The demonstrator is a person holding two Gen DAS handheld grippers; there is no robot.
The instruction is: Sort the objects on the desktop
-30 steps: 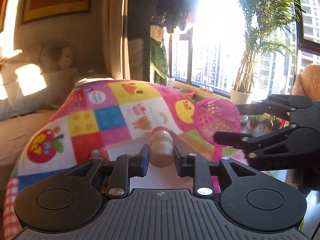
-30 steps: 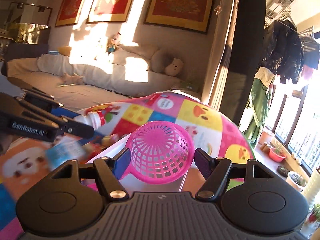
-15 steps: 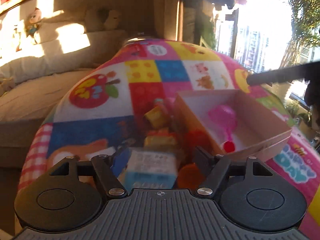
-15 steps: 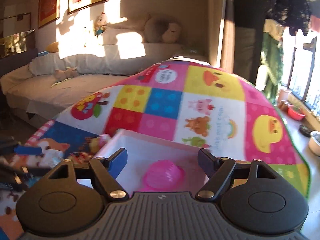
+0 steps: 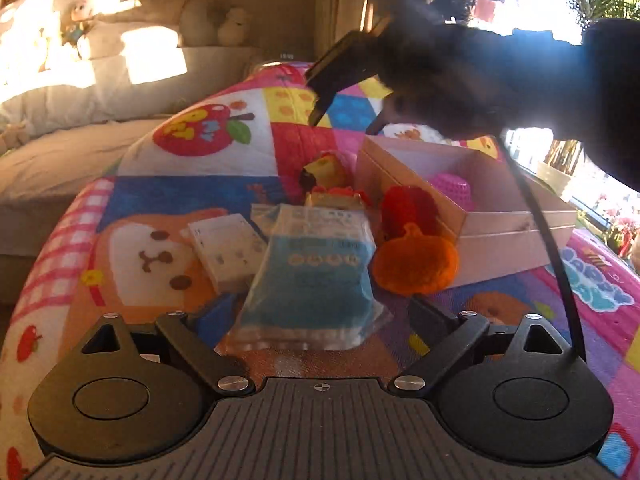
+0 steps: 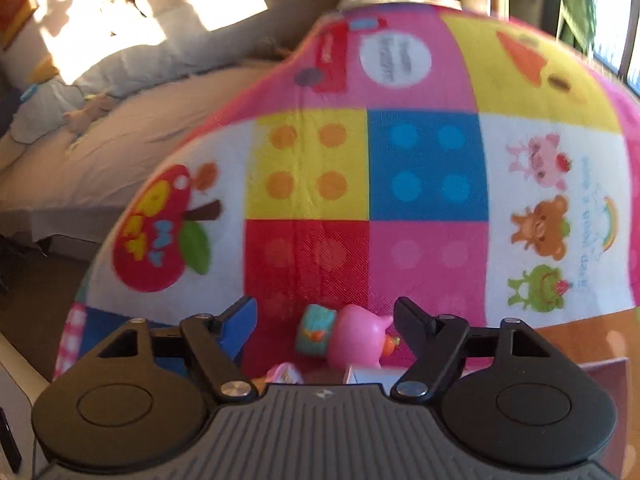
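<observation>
In the left wrist view my left gripper (image 5: 304, 312) is open and empty, just above a blue and clear plastic packet (image 5: 312, 276) that lies between its fingers. A white card box (image 5: 226, 250), an orange pumpkin toy (image 5: 414, 266), a red toy (image 5: 406, 206) and yellow toys (image 5: 326, 170) lie around it. The open cardboard box (image 5: 500, 224) holds the pink basket (image 5: 454, 186). My right gripper (image 5: 344, 116) hangs blurred above the box. In the right wrist view my right gripper (image 6: 326, 316) is open and empty over a pink toy (image 6: 356, 338) with a teal base.
The colourful patchwork cloth (image 6: 308, 168) covers the table, whose far and left edges drop off to a sofa (image 5: 80, 80) with cushions and plush toys. The box corner (image 6: 580, 344) shows at lower right in the right wrist view. A window with plants is to the right.
Both grippers let go: the bottle left my left gripper and the pink basket now lies in the box. Both have opened wide and swung down and left over the pile of toys.
</observation>
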